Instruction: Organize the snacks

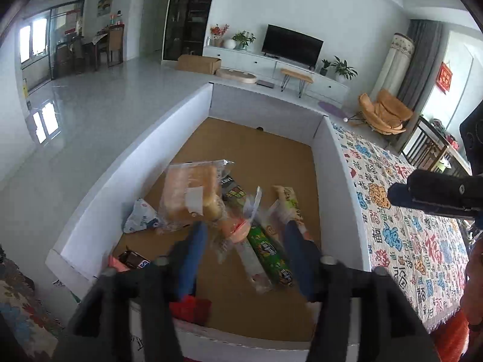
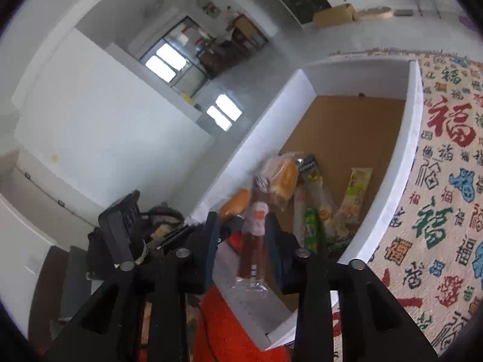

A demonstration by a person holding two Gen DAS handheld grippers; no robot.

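Through the left wrist camera, the left gripper [image 1: 246, 235] hung over a white-walled box [image 1: 120, 163] with a brown cardboard floor, its blue fingers [image 1: 193, 256] spread wide and clasping nothing. Just ahead of the fingertips lay the snacks: a clear bread packet [image 1: 188, 193] beyond the left finger, a green wrapped stick [image 1: 270, 253] between the fingers, a pale green packet [image 1: 286, 202] ahead of the right finger, and a small white-and-blue packet [image 1: 140, 217] off to the left. The right gripper [image 1: 431, 196] showed as a dark bar far to the right, above a patterned cloth [image 1: 407, 241].

Through the right wrist camera, the right gripper [image 2: 241, 235] had its fingers set either side of a long, clear-wrapped brown snack stick [image 2: 253, 250]; motion blur made contact uncertain, though it seemed clamped. The box [image 2: 410, 138] lay ahead and slightly right, with the bread packet [image 2: 282, 178] and green stick [image 2: 312, 232] inside.
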